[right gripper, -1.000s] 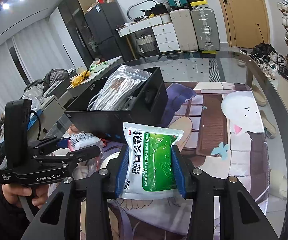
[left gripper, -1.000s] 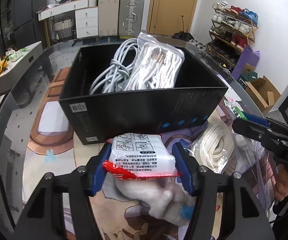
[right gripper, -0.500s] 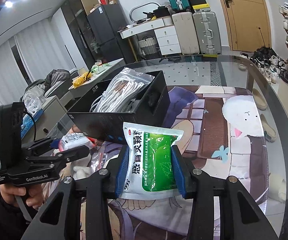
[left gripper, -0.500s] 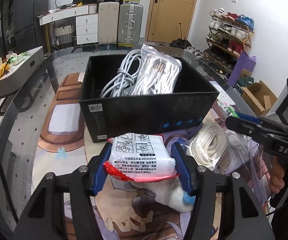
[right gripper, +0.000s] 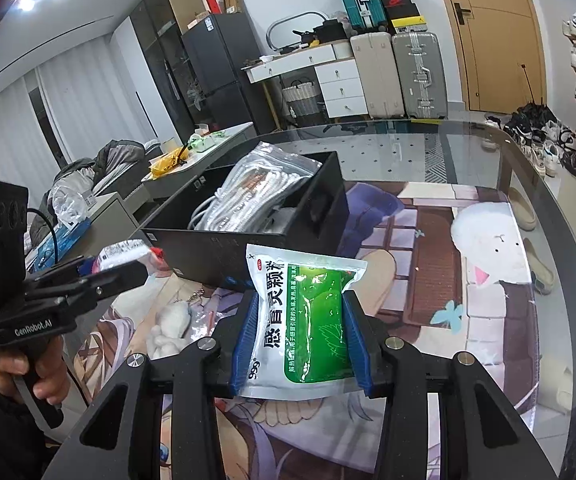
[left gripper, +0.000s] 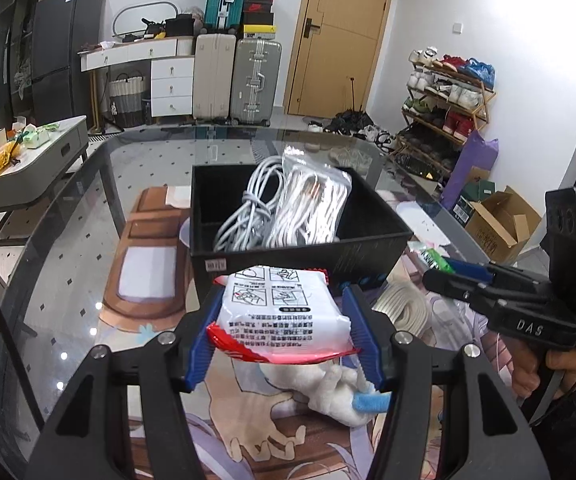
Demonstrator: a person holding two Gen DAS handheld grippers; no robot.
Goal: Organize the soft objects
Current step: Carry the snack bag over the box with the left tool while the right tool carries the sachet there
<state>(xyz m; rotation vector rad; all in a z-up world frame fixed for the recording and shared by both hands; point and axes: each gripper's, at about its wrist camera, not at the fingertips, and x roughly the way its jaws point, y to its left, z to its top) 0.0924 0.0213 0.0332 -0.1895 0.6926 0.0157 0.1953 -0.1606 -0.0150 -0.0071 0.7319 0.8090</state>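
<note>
The left gripper (left gripper: 281, 330) has risen, clamped on the white packet (left gripper: 283, 312); the right gripper (right gripper: 302, 338) pinches the green pouch (right gripper: 308, 316). Either slippery pack could snag the black box (left gripper: 300, 256) near wall and slip.

black gripper frames, blue ribbed fingers (left gripper: 362, 334), silver screws, dark sleeves

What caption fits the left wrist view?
Left gripper clamps a white, red-edged soft packet before the black box of white cables; a white plush toy lies below.
</note>
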